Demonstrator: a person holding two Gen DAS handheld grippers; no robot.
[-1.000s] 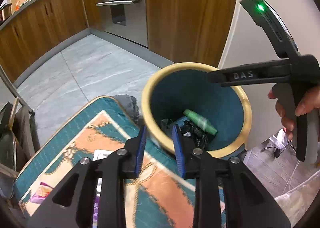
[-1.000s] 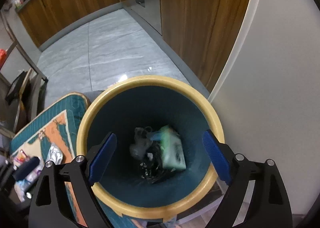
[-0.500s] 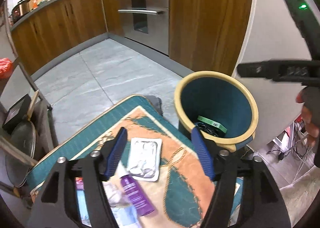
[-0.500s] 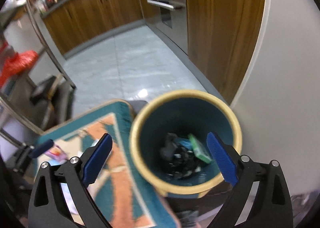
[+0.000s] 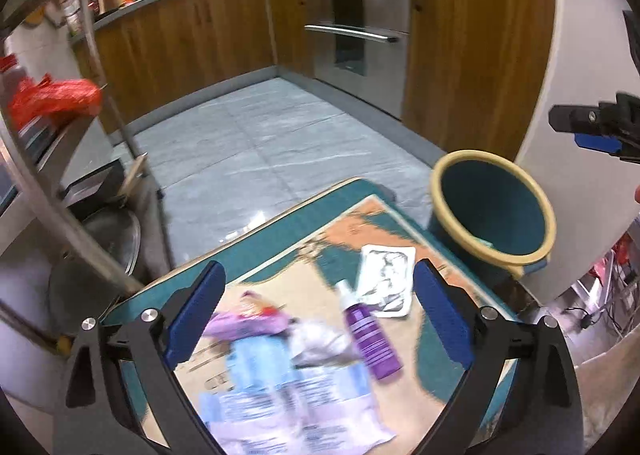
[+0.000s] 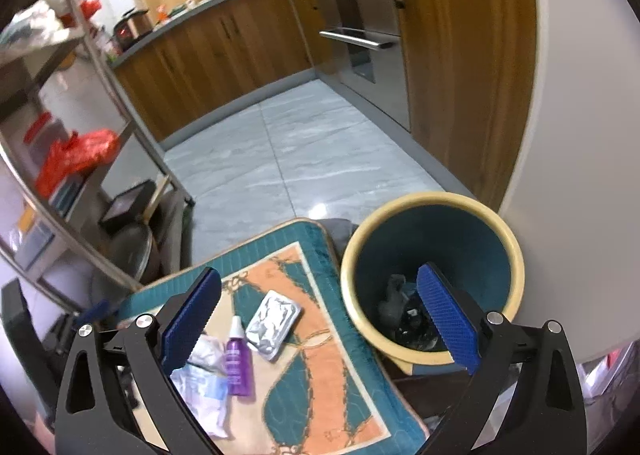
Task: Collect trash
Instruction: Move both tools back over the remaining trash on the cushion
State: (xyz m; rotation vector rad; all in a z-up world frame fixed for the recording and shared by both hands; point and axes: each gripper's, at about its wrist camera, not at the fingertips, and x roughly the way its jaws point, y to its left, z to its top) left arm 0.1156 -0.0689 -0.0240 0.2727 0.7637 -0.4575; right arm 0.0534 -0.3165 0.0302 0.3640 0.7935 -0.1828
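Item dropped in bin; my left gripper opening, empty; right gripper spread, empty; purple bottle next.

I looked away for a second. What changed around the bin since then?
Both grippers pulled back from the bin and now look over the mat. The left gripper, near shut before, is opening, empty; the right gripper stays open. The purple bottle and foil packet lie unmoved.

The right tool gapes empty above a teal-and-orange patterned mat carrying a purple plastic bottle and a silver foil pack; a yellow-rimmed teal bin stands beside the mat's right edge.
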